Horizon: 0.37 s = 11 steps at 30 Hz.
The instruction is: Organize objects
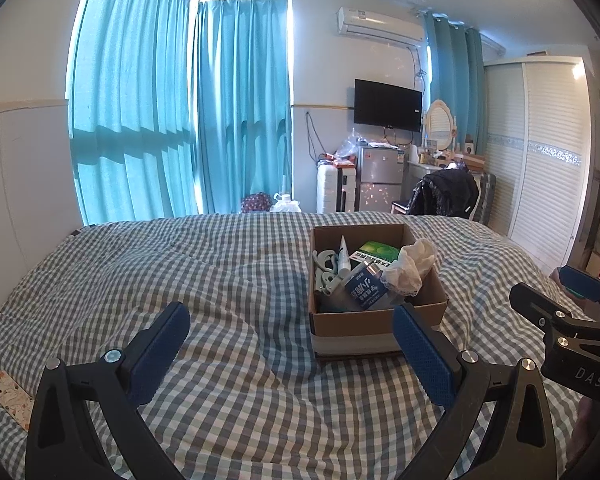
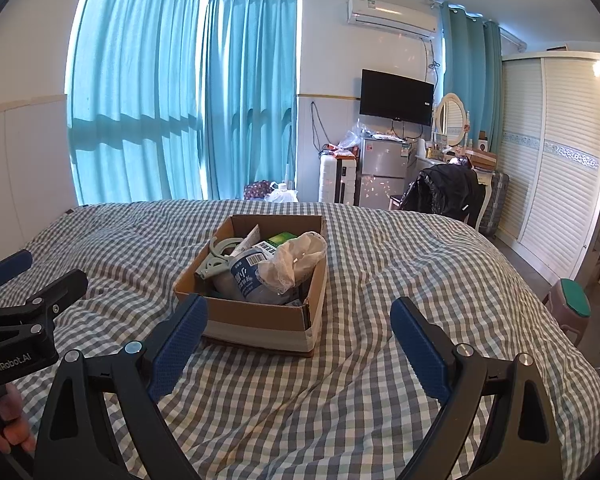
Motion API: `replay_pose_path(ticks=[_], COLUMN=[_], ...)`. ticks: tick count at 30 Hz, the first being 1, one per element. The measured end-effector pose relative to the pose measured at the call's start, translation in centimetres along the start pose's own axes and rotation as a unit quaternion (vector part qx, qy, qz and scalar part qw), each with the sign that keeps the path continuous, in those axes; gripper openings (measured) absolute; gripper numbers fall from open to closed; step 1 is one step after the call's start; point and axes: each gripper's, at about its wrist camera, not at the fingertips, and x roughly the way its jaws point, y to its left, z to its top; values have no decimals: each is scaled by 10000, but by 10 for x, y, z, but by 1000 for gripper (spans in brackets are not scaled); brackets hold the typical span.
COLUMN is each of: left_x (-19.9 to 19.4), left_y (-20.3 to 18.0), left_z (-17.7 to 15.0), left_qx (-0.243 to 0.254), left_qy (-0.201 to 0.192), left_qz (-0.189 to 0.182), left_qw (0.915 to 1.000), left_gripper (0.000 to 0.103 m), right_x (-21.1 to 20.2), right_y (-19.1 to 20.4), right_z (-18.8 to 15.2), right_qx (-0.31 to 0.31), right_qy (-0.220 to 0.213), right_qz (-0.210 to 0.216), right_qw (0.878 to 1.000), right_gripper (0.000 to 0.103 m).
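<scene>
A brown cardboard box (image 1: 352, 322) (image 2: 256, 320) stands on the checked bed. It holds a blue-labelled bottle (image 1: 366, 288) (image 2: 246, 278), a white lacy cloth (image 1: 410, 266) (image 2: 296, 258), a grey plastic hook (image 1: 326, 270) (image 2: 216, 260), a white tube (image 1: 344, 258) and a green box (image 1: 378, 251) (image 2: 282, 239). My left gripper (image 1: 292, 350) is open and empty, just short of the box, left of its front. My right gripper (image 2: 298, 338) is open and empty, near the box's front right corner. Each gripper shows at the edge of the other's view.
A patterned phone case (image 1: 12, 400) lies on the bed at the near left. The checked bedspread (image 2: 400, 264) has folds around the box. A stool (image 2: 572, 308) stands beside the bed at the right. A wardrobe, fridge, suitcase and chair stand beyond the bed's far end.
</scene>
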Motion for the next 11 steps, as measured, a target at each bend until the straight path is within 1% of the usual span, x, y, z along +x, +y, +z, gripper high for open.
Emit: replay_pose_path(ticks=[4,8,11], left_x=[-1,-5,-5], left_y=[-2,-5,-7], left_z=[-1,-3,-2], left_qx=[50,165,194], left_qy=[-28,-144,-121], left_qz=[-27,4,-8], left_qw=[10000,9998,9997], left_gripper=[103,103,103], right_x=[1,3,3], right_y=[1,2,2], right_z=[-2,-3,-3], right_qx=[-16,-26,-4], right_qy=[29,49,64], right_qz=[-4,-2,11], right_qw=[10000,10000,10000], right_gripper=[93,93,93])
